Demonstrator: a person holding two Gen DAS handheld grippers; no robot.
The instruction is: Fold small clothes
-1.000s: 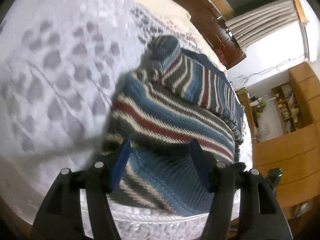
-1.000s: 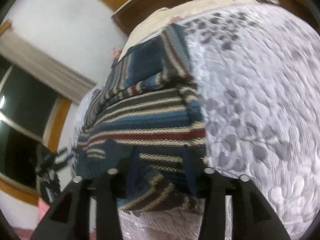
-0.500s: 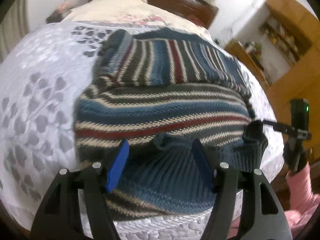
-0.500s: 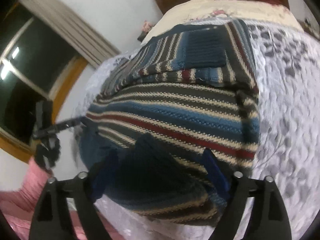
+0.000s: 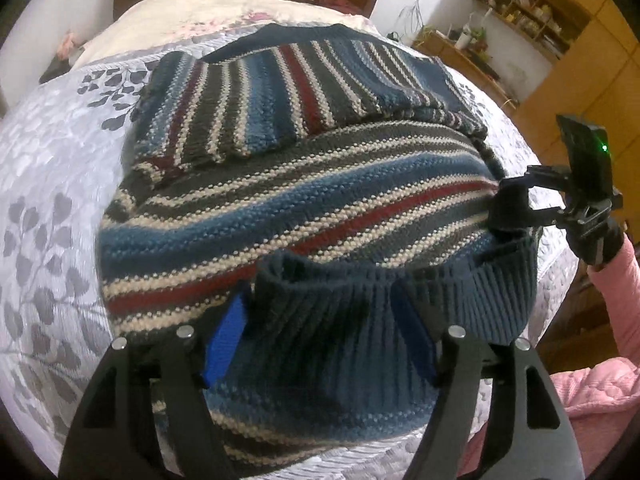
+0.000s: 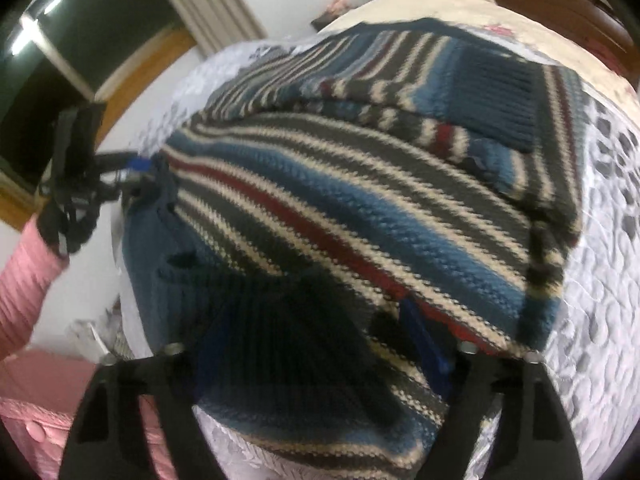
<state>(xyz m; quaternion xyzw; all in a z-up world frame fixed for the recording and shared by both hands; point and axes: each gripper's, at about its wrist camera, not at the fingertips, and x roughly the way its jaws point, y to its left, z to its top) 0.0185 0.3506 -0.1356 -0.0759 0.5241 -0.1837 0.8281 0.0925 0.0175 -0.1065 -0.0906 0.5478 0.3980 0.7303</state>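
Left wrist view: the left gripper [image 5: 320,332] pinches the dark ribbed hem of the striped blue, red and cream knitted sweater [image 5: 304,184], which lies on the white leafy bedspread [image 5: 48,184], stretching away from the fingers

Right wrist view: the right gripper [image 6: 316,344] pinches the same hem at the other corner

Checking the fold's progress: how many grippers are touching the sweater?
2. The left gripper is at the ribbed hem on one side of the striped sweater; the right gripper grips the same hem at the other side.
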